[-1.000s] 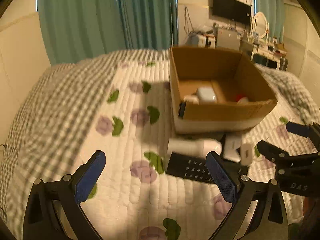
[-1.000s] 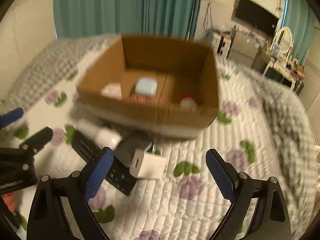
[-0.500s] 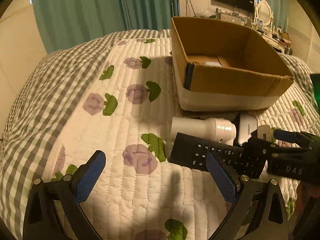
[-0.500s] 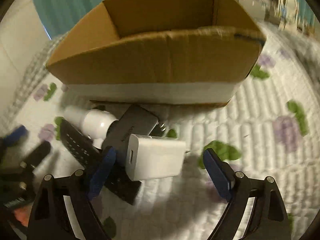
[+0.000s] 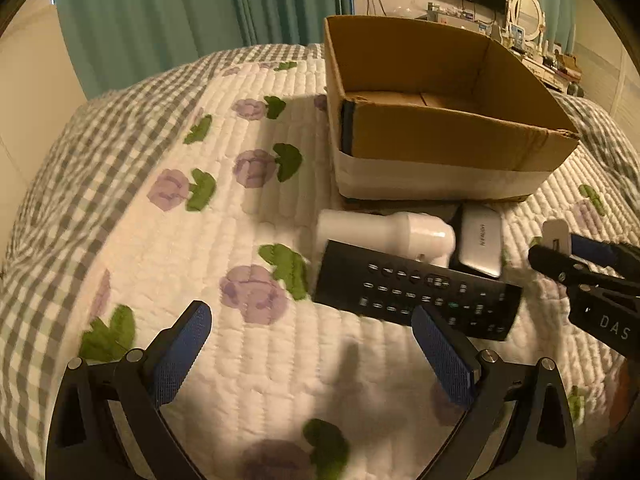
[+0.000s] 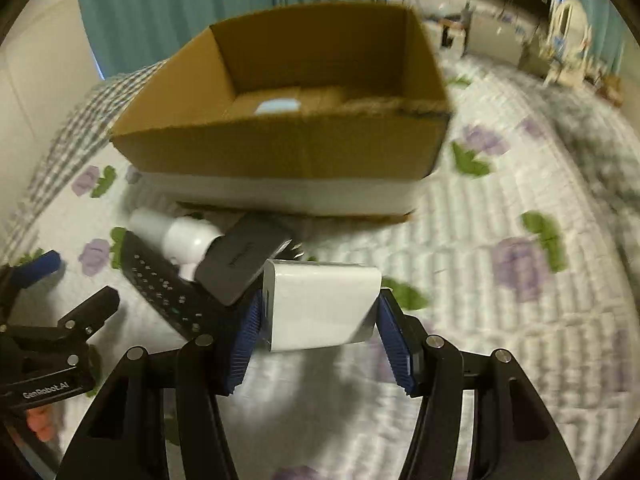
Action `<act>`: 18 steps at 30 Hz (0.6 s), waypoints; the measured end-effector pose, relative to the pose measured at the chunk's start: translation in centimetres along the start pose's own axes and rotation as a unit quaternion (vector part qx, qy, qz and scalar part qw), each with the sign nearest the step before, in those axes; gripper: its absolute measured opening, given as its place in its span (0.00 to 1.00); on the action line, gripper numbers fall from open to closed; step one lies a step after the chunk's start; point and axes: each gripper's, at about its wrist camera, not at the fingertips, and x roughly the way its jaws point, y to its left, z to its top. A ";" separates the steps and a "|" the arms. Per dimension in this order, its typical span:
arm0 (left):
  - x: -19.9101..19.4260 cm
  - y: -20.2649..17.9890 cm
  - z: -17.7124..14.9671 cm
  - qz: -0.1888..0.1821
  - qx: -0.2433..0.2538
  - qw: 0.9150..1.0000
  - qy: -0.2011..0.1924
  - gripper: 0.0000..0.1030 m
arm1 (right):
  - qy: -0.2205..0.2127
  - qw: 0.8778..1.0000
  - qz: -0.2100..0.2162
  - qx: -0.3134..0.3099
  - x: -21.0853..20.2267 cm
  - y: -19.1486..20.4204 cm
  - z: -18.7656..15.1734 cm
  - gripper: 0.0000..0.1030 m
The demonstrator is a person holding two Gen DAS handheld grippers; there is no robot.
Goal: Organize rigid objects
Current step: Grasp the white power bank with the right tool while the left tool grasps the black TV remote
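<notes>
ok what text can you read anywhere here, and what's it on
"GenRobot.AI": on the left gripper body, seen from the right wrist.
"DAS": on the right gripper body, seen from the left wrist; the rest is cut off.
Grey charger: a short brand word, too blurred to read for certain.
Remote: button marks too small to read.
White charger, box: none.

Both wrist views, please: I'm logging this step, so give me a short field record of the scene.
surface: quilt with flower print
box: open cardboard box, a pale item inside
right gripper: shut on white charger
left gripper: open, empty, over the quilt
remote: black, lying in front of the box
white bottle: on its side between remote and box
grey adapter: resting on the remote beside the bottle
</notes>
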 end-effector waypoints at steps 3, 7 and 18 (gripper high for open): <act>0.2 -0.9 0.0 -0.016 -0.022 1.000 0.013 0.99 | -0.017 1.000 -0.016 -0.001 -1.3 -0.6 0.5 0.55; 1.2 -1.6 0.7 -0.004 -0.081 0.997 0.020 0.99 | -0.028 0.999 -0.020 0.008 -2.2 -1.4 0.6 0.55; 5.0 -4.3 1.2 0.033 -0.100 0.994 0.042 0.97 | -0.027 0.999 -0.017 0.007 -1.6 -0.8 0.4 0.55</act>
